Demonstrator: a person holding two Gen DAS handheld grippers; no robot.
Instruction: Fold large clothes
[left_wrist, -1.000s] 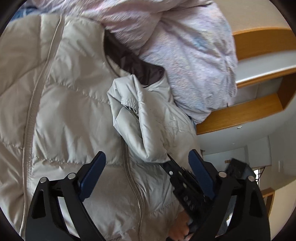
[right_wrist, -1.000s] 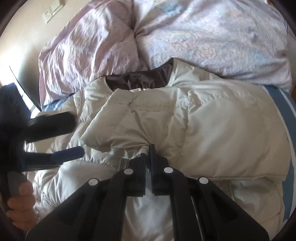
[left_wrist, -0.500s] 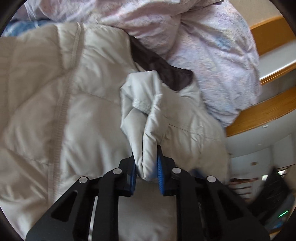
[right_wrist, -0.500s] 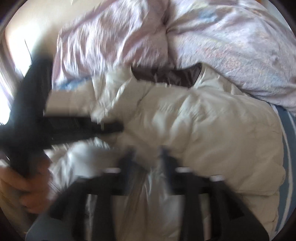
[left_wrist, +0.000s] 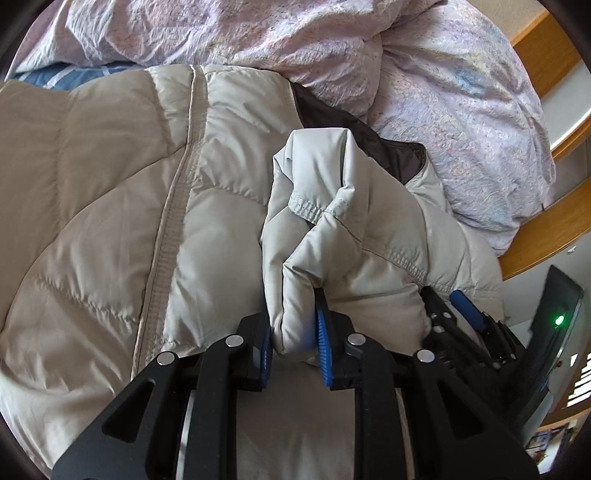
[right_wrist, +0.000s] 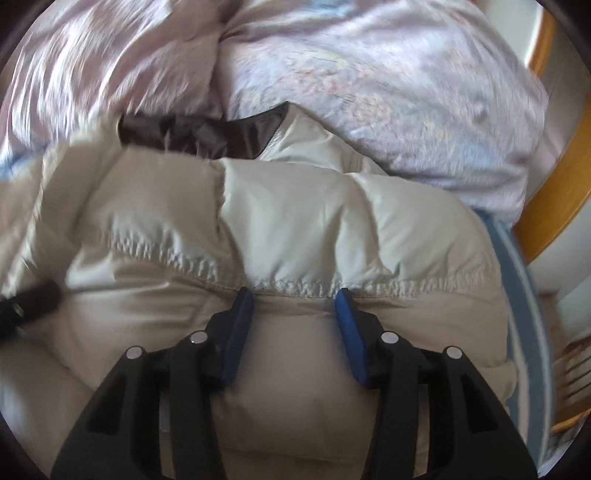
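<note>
A beige quilted puffer jacket with a dark brown collar lining lies spread on a bed. My left gripper is shut on the jacket's sleeve, whose cuff end stands bunched up above the blue pads. My right gripper is open, its blue pads resting against the puffy folded jacket just below a stitched seam. The right gripper also shows in the left wrist view, low at the right beside the sleeve.
A crumpled pale lilac duvet lies behind the jacket, also in the right wrist view. A wooden bed frame runs along the right. Blue striped bedsheet shows at the right edge.
My left gripper closed on the sleeve and has kept hold of it. My right gripper let go of the jacket fabric, opened and moved to the right.
</note>
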